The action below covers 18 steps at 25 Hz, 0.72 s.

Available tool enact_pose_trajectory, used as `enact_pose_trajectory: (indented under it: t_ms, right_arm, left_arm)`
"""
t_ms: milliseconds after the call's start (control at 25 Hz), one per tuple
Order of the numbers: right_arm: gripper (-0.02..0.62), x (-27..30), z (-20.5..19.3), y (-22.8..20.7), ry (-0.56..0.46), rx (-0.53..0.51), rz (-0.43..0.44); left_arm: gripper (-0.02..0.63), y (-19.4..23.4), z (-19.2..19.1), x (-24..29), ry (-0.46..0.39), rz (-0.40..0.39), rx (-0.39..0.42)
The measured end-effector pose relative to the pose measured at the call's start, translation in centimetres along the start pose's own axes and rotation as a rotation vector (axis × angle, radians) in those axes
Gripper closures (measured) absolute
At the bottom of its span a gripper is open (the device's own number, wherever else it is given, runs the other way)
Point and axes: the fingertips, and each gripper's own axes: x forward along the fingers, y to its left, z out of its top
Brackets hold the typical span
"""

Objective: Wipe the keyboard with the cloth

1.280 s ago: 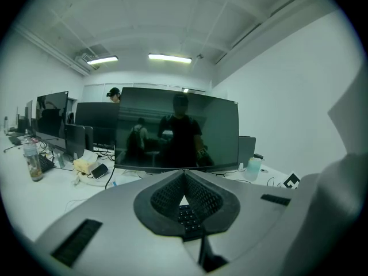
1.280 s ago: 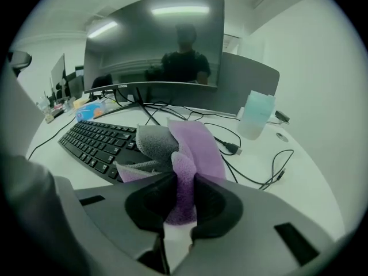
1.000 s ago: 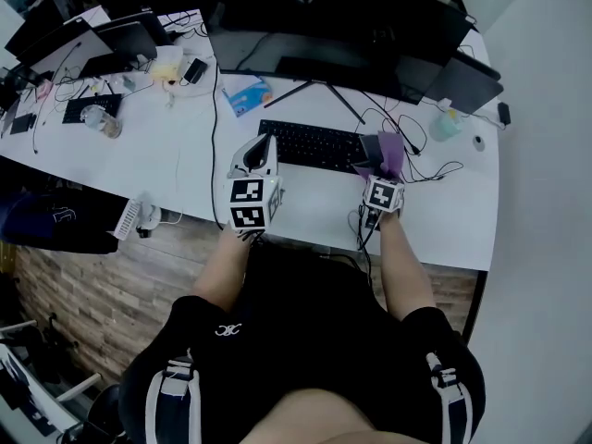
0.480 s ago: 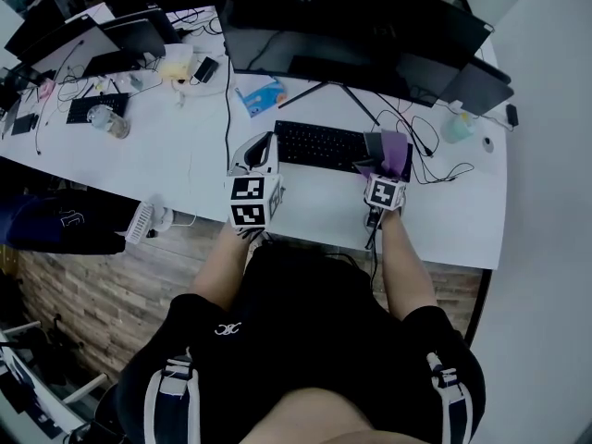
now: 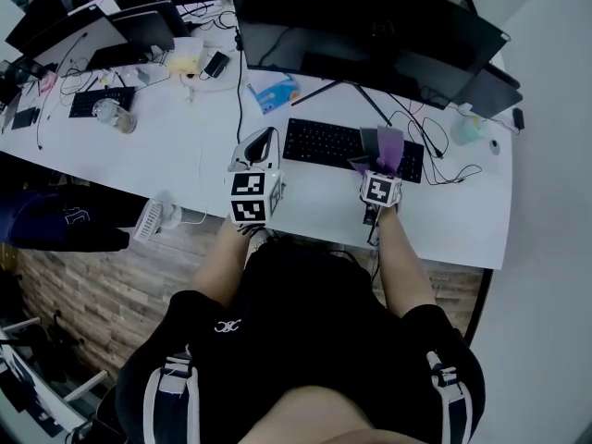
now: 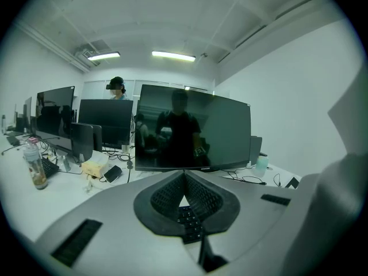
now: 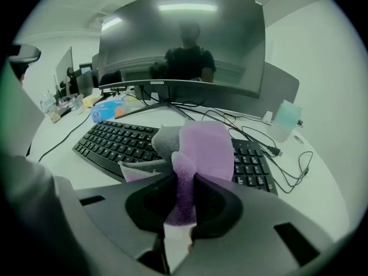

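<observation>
Keyboard (image 5: 328, 143) lies left-to-right — right tongs (image 7: 184, 183) clamp the cloth (image 7: 204, 145).

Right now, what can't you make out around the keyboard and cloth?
- The keyboard keys under the cloth: covered, right gripper view.
- Cloth-to-key contact: too small in head view.
- Most of the keyboard in left gripper view: behind the shut left hand-held gripper.

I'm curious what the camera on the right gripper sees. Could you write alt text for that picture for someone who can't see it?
The right gripper has its jaws shut on a purple cloth, held over the right part of a black keyboard on a white desk. Behind it stand a large dark monitor and loose cables.
</observation>
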Motion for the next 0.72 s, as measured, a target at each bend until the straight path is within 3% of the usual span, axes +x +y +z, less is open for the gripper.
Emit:
enact_pose_trajectory:
  t_ms: [720]
  right_arm:
    - [0.506,0.4,2.1,11.4,-0.008,-0.140,0.116]
  left_arm:
    - [0.595,6.5,0.0,-2.4,-0.007,0.069,-0.024]
